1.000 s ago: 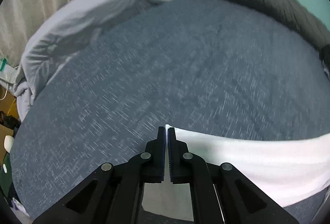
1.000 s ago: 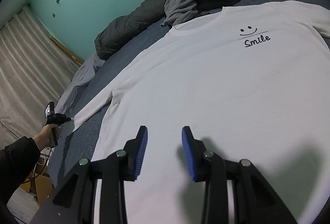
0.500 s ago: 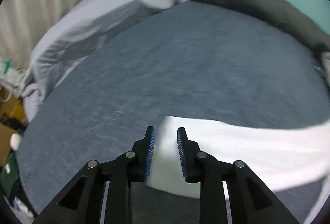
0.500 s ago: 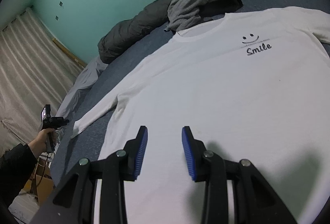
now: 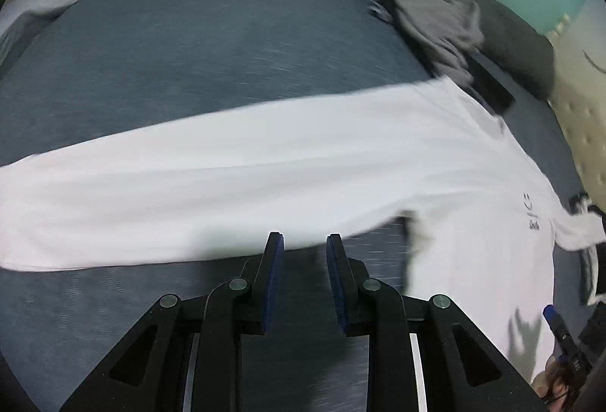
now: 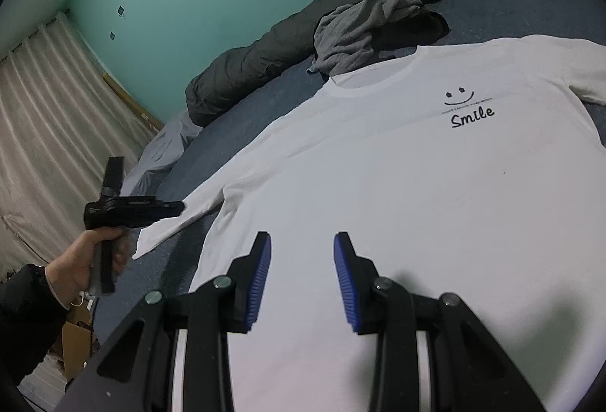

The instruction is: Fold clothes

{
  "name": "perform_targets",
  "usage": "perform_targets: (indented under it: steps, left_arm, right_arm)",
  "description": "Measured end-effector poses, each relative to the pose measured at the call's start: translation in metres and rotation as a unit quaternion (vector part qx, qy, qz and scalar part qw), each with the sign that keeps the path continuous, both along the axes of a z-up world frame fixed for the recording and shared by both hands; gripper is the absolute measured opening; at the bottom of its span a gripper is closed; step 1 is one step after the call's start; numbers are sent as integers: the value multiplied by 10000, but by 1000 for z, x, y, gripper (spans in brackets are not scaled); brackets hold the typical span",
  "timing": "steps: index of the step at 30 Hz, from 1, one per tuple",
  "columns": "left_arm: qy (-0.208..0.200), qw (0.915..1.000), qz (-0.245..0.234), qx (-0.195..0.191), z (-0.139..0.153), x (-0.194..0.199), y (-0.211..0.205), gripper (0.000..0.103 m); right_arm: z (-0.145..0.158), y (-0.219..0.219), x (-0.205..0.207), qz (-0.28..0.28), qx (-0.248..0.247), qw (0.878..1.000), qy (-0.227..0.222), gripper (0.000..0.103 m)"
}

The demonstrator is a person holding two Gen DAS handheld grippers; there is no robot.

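- White long-sleeved shirt [image 6: 397, 207] lay flat, print up, on the blue bed [image 6: 242, 143], one sleeve [image 5: 197, 177] stretched out sideways
- Left gripper [image 5: 303, 252] hovered just beside that sleeve, jaws apart and empty
- Right gripper [image 6: 303, 260] hung over the shirt's lower body, jaws apart, gripping nothing
- Crumpled grey garment [image 6: 363, 29] lay beside the collar
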State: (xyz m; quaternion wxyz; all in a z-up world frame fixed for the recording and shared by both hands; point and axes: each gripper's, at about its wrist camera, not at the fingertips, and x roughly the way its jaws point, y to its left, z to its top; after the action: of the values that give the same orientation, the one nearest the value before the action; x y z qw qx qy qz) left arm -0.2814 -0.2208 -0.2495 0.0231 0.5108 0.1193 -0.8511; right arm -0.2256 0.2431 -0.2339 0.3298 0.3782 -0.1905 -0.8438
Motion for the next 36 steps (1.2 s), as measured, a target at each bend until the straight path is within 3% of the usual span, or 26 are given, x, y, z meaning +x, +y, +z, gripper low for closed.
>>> perform_targets:
  steps: [4, 11, 16, 18, 21, 28, 36]
  left_arm:
    - [-51, 9991, -337, -255, -10, -15, 37, 27]
    - [-68, 9941, -608, -893, -20, -39, 62, 30]
    - [-96, 9893, -860, -1173, -33, -45, 70, 27]
    - [-70, 9884, -936, -1195, -34, -42, 71, 13]
    - [-10, 9877, -990, -1214, -32, -39, 73, 5]
    - [12, 9841, -1251, -1259, -29, -23, 77, 4]
    - [-121, 9861, -1186, -1156, -36, -21, 75, 4]
  right_arm:
    - [4, 6, -2, -23, -79, 10000, 18, 34]
    - [5, 17, -7, -109, -255, 9996, -62, 34]
    - [4, 21, -10, -145, -328, 9993, -116, 34]
    - [4, 21, -10, -153, -350, 9992, -144, 34]
    - [2, 21, -12, -152, -345, 9991, -176, 34]
    - [-1, 20, -16, -151, -401, 9988, -250, 34]
    - [-3, 23, -19, -179, -451, 9983, -326, 34]
